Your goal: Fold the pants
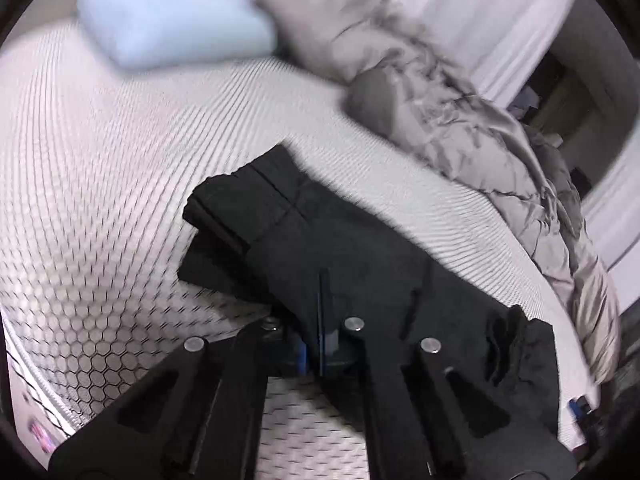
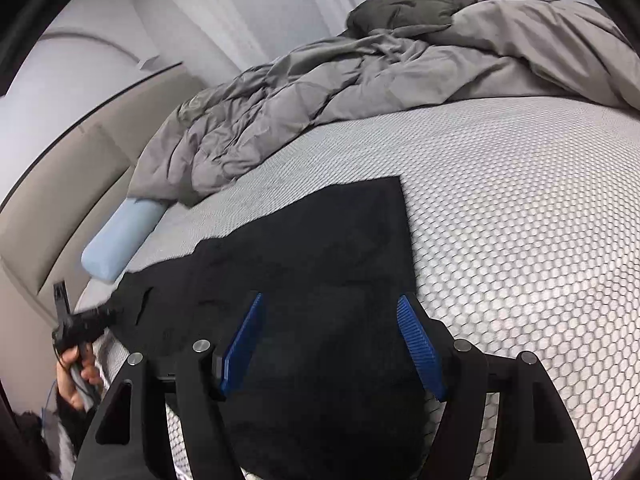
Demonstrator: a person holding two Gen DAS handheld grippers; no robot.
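1. Black pants [image 2: 304,264] lay spread on the bed's honeycomb-patterned mattress [image 2: 520,240]; near part ran under the right tongs [image 2: 332,344] and out of frame at bottom.
2. Right tongs stood wide apart, blue pads [image 2: 420,344] bare, nothing held, hovering over the pants; contact with the cloth couldn't be told.
3. Left tongs [image 1: 322,328] were pinched together on a fold of the pants [image 1: 320,240]; blue pads showed only as a thin sliver, the rest buried in black fabric.
4. Left view was motion-blurred. Pants' far end was bunched and doubled over, seams barely readable; which end was waistband or hem couldn't be told.
5. Black on black: pants' surface detail was nearly lost in the right view, only faint creases.
6. Grey duvet [image 2: 360,92] was heaped along the far side of the mattress, well apart from the pants; its top edge was cut by the lens rim.
7. Pale blue pillow [image 2: 120,236] sat at the headboard [image 2: 68,184], partly tucked under the duvet corner in the right view, smeared in the left view [image 1: 172,16].
8. The person's left hand [image 2: 74,380] gripped the left tool's handle at the frame's lower-left edge, partly cut off and dim.
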